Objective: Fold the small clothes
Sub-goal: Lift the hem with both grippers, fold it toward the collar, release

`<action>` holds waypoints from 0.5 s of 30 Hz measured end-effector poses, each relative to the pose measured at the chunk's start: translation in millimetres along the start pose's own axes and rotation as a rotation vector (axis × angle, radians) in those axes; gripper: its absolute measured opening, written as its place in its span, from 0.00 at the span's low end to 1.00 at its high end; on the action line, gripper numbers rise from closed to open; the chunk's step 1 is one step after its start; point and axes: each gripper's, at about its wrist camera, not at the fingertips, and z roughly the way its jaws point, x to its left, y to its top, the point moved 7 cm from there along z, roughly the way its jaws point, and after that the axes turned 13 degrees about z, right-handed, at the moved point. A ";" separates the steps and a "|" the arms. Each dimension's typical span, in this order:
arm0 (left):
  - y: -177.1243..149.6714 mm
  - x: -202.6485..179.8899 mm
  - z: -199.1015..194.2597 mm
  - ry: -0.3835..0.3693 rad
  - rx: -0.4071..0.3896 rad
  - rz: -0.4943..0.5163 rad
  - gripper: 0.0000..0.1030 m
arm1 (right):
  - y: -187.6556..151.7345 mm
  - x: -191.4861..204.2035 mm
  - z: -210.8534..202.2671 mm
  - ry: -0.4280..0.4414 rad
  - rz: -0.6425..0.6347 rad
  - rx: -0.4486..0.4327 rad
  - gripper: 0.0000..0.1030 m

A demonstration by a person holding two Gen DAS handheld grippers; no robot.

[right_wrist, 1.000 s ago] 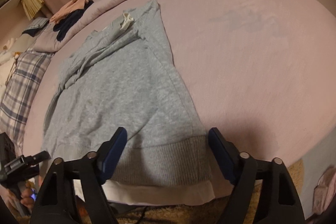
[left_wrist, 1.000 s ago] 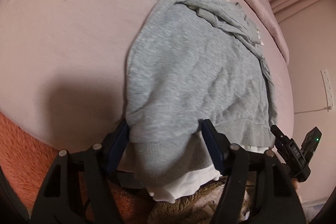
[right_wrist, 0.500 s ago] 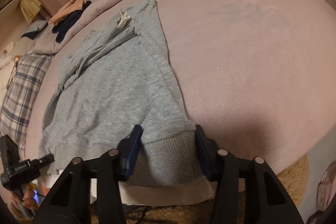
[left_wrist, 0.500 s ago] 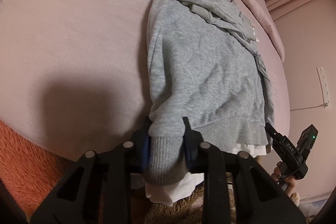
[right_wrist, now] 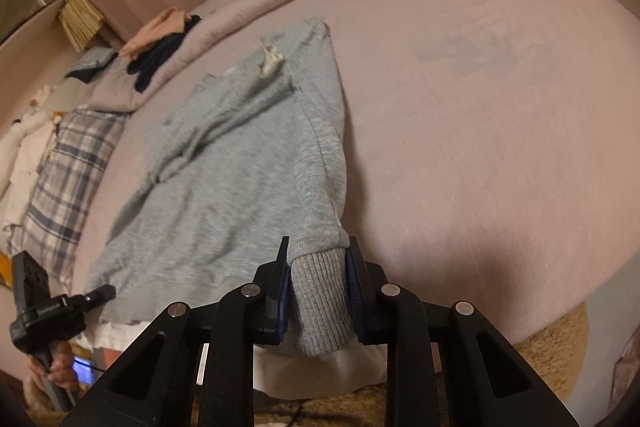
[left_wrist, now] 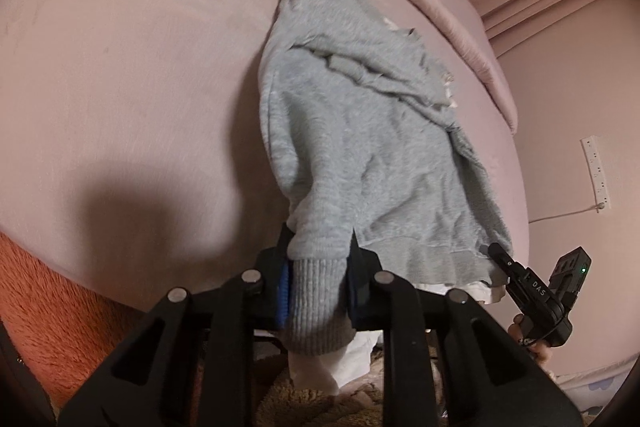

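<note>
Left gripper (left_wrist: 316, 287) and right gripper (right_wrist: 318, 291), jaws clamped on near ribbed hem corners of grey knit sweatshirt (left_wrist: 372, 147) on pink bed (left_wrist: 120, 67); "DAS" lettering on right gripper.

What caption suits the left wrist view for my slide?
Left gripper clamps the grey sweater's ribbed hem on a pink bed.

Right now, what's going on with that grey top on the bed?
A person is folding a grey sweatshirt spread on a pink bed, using a hand-held gripper in each hand. The left gripper is clamped on the ribbed hem at one bottom corner, and the right gripper is clamped on the hem at the other corner. Both corners are bunched between the jaws at the bed's near edge. The top end of the sweatshirt lies rumpled on the bed, so the fold is not made yet.
</note>
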 end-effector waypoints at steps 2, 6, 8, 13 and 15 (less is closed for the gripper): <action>4.4 -3.4 -5.3 -0.004 -0.015 0.006 0.20 | 3.9 4.0 -5.1 0.027 0.002 -0.014 0.24; 12.1 -10.9 -14.6 -0.025 -0.038 0.024 0.20 | 9.6 11.1 -15.0 0.050 -0.013 -0.042 0.24; 14.8 -11.2 -17.9 -0.037 -0.044 0.020 0.20 | 10.5 12.6 -17.8 0.052 -0.019 -0.055 0.24; 26.6 -9.2 -22.5 -0.058 -0.052 0.007 0.20 | 17.0 13.2 -17.3 0.106 0.019 -0.049 0.24; 34.8 -11.0 -24.9 -0.074 -0.061 0.005 0.20 | 20.0 14.9 -18.2 0.114 0.022 -0.052 0.24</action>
